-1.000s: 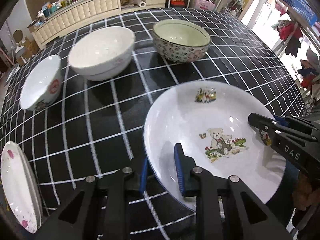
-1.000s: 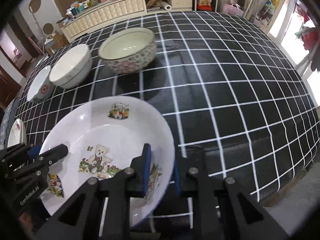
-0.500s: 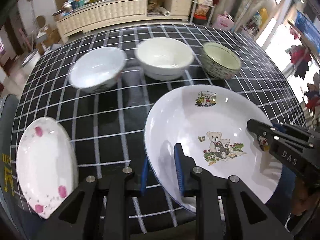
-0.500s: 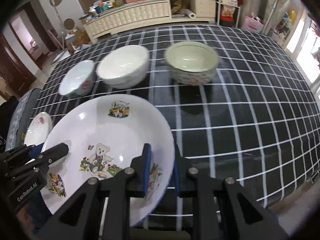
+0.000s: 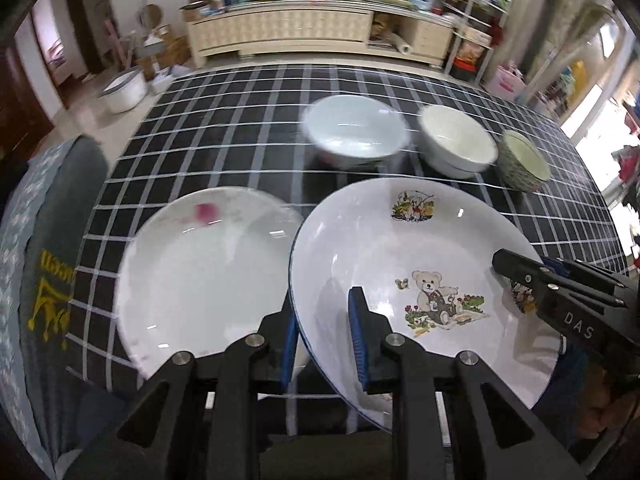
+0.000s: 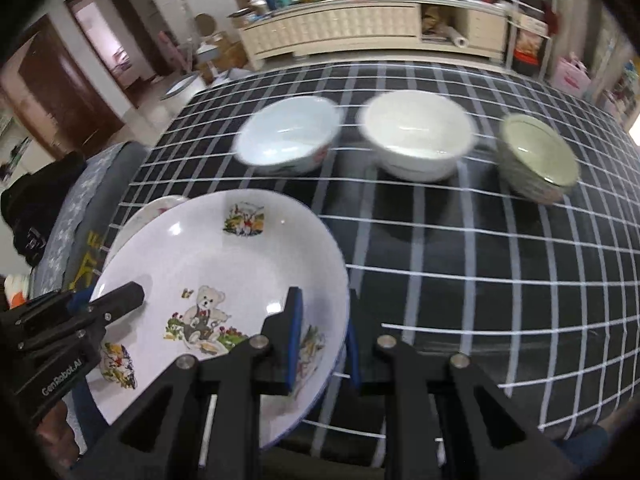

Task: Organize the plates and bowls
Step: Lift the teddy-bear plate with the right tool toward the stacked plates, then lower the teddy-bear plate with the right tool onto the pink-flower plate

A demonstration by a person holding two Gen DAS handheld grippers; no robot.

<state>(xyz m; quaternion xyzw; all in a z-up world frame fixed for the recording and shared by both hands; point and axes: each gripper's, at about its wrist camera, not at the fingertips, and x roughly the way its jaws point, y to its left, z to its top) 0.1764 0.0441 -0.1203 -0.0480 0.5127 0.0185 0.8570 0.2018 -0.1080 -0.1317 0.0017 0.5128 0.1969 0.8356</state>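
I have the left gripper [image 5: 322, 338] and the right gripper [image 6: 322, 338] each clamped on opposite rims of the teddy-bear plate [image 5: 408, 248], jaws narrowed onto its edge. The plate is held above the checked table [image 6: 480, 260], just beside a pink-flowered plate [image 5: 200, 280]. 3 bowls stand beyond: pale blue [image 5: 354, 126], white [image 5: 456, 142], patterned green [image 5: 524, 160].

bear plate [image 5: 400, 264] held aloft, three bowls [image 5: 356, 128] behind
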